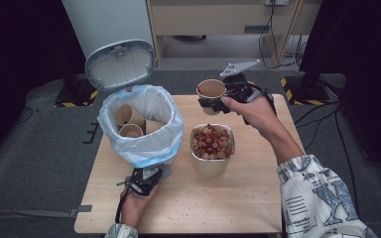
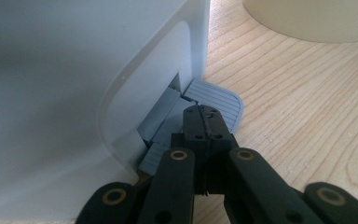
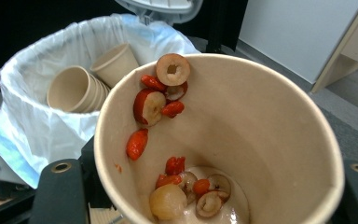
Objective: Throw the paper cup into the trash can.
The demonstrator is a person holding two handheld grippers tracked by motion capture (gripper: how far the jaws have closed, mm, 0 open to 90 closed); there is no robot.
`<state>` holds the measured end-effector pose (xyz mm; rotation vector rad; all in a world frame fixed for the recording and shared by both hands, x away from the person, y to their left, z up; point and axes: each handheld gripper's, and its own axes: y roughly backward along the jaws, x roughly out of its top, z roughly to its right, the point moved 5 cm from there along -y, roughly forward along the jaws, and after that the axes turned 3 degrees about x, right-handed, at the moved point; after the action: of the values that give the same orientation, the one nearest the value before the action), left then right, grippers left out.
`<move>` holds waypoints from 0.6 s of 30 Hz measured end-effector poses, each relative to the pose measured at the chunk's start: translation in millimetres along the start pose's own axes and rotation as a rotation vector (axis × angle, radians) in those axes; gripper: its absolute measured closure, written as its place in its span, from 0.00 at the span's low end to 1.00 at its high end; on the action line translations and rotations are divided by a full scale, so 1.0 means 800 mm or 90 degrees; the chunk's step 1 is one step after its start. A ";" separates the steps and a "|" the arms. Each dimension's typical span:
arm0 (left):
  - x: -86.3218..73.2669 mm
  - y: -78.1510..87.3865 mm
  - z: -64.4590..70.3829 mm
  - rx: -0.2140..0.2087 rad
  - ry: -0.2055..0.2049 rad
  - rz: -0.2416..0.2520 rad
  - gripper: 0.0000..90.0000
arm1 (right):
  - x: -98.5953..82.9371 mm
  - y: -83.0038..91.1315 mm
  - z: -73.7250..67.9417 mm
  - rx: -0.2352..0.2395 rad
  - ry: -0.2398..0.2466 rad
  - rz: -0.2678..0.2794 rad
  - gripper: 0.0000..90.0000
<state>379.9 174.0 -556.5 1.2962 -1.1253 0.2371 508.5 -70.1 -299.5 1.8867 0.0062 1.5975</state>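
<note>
A white pedal bin [image 1: 146, 144] with a white bag liner stands on the table's left, its lid [image 1: 120, 64] swung up. Several paper cups [image 1: 130, 121] lie inside it. My left gripper [image 1: 146, 179] is shut, and its closed tips [image 2: 204, 112] rest on the grey foot pedal [image 2: 221, 99] at the bin's base. My right gripper [image 1: 213, 101] is shut on a paper cup [image 1: 211, 90] held above the table's far edge. This paper cup [image 3: 261, 130] holds red and pale dried fruit pieces [image 3: 161, 100], some stuck to its wall.
A metal container [image 1: 212, 161] full of dried fruit stands on the wooden table [image 1: 238, 203] right of the bin, and its rounded base [image 2: 307, 21] shows beyond the pedal. Cables and black stands lie on the floor beyond the table.
</note>
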 end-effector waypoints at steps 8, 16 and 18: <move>0.000 0.000 0.000 0.001 -0.002 0.000 1.00 | 0.022 -0.018 -0.015 0.012 0.009 0.004 0.32; 0.000 0.000 0.000 0.001 -0.003 -0.001 1.00 | 0.045 -0.036 -0.030 0.022 0.019 0.007 0.32; 0.000 0.000 0.000 0.000 -0.002 -0.001 1.00 | 0.051 -0.040 -0.033 0.024 0.020 0.012 0.32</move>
<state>380.0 173.9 -556.4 1.2975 -1.1276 0.2334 508.1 -15.8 -277.7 1.8954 0.0329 1.6512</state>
